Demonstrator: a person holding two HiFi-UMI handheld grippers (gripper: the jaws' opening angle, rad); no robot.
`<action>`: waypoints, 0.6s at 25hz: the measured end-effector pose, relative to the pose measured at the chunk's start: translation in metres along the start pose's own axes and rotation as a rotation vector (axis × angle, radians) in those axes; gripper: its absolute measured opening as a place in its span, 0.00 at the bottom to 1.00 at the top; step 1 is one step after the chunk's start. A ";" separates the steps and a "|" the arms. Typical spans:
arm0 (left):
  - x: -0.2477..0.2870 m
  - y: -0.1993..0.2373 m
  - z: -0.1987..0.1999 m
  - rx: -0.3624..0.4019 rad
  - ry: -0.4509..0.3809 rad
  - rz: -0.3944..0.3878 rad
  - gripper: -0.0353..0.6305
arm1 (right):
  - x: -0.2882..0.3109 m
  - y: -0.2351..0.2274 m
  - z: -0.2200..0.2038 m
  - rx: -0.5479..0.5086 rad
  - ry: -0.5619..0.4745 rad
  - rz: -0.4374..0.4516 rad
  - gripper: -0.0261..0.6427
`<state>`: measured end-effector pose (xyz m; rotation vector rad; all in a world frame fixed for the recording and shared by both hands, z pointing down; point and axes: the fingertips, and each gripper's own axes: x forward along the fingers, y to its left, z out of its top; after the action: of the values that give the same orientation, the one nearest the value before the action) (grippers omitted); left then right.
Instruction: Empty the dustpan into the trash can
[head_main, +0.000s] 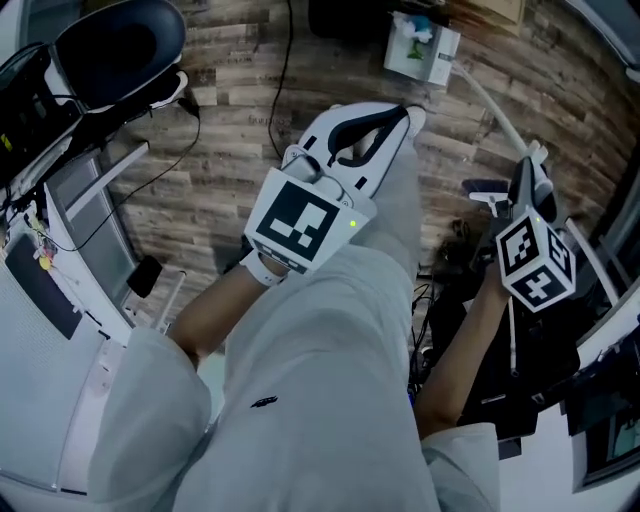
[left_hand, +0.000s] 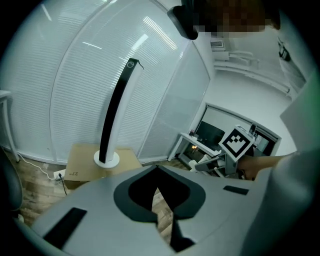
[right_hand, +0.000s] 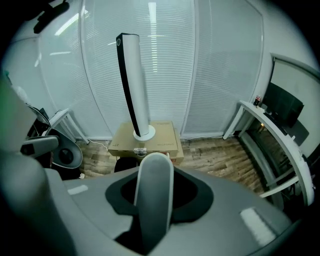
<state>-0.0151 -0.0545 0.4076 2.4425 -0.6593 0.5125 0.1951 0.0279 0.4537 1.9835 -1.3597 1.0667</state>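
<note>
- Right gripper view: the right gripper (right_hand: 156, 212) pinches a pale, rounded handle (right_hand: 155, 175), which is probably that of the dustpan. No view clearly shows the pan itself.
- The left gripper (left_hand: 161, 207) carries nothing. Its jaws are drawn almost together, with only a slit of floor showing between them.
- The handle looks like smooth, stiff plastic: probably light, but slippery and apt to swing. A firm hold on the shaft should suit tipping.
- The only legible print looks like "27" on the cardboard box (left_hand: 80, 162).
</note>
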 end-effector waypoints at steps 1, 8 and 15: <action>-0.005 0.000 0.002 0.015 -0.002 0.005 0.06 | -0.011 0.000 0.001 0.003 -0.010 -0.002 0.21; -0.033 -0.016 0.019 0.044 -0.003 0.006 0.06 | -0.087 -0.007 0.013 0.035 -0.072 -0.001 0.21; -0.063 -0.029 0.040 0.088 -0.017 0.016 0.06 | -0.161 0.019 0.026 0.021 -0.127 0.009 0.21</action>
<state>-0.0413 -0.0356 0.3339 2.5281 -0.6769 0.5387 0.1550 0.0869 0.3060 2.0935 -1.4287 0.9767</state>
